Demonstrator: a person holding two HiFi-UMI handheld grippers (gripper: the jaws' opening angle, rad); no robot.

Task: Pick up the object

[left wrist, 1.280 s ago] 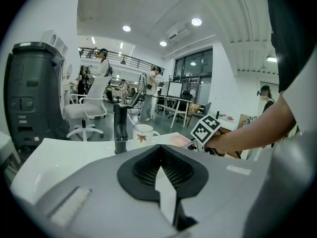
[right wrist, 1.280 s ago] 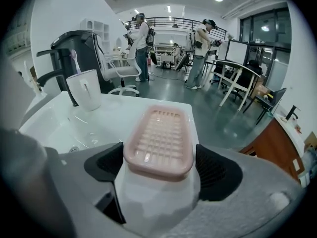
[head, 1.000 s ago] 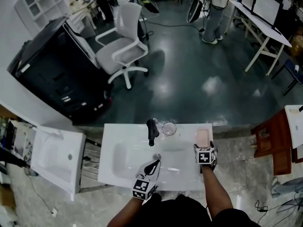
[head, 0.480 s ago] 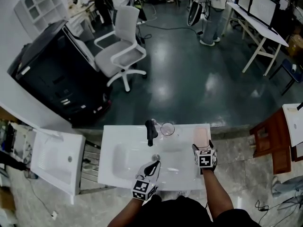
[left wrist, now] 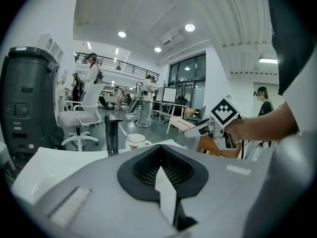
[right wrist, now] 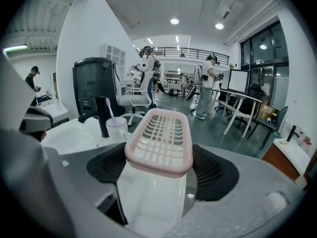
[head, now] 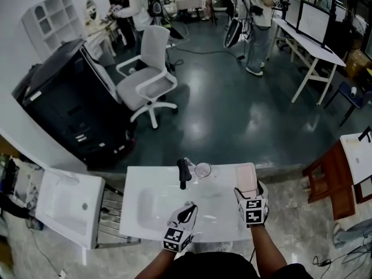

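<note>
White sink counter [head: 135,214] is the biggest thing under me, basin in the middle. Next down in size is the pink slotted plastic tray [head: 245,177], soap-dish kind, which is the thing I'm meant to pick up. It's in my right gripper [head: 246,188], up off the counter over the back right corner. Then there's the black faucet [head: 184,173] at the back edge, a cup [head: 202,170] just beside it, and a toothbrush [right wrist: 110,115] standing in the cup. The tray is well apart from all of that.

What could go wrong from here, my guess:
- I only have the near end of the tray, and most of it sticks out in front of the jaws. A quick move could make it droop or pivot out.
- The sides look like smooth rounded plastic, so it could slide if I ease off. Squeeze harder and the thin rim might flex and pop free.
- Swinging it left would put the far end near the cup and faucet, and that cup looks easy to tip.

Fingers: the right ones are spread wide, with the pads [right wrist: 214,171] pressed on the tray's two long sides. The left gripper [head: 187,212] has its jaws together with nothing between them, and it hangs over the front of the basin.
</note>
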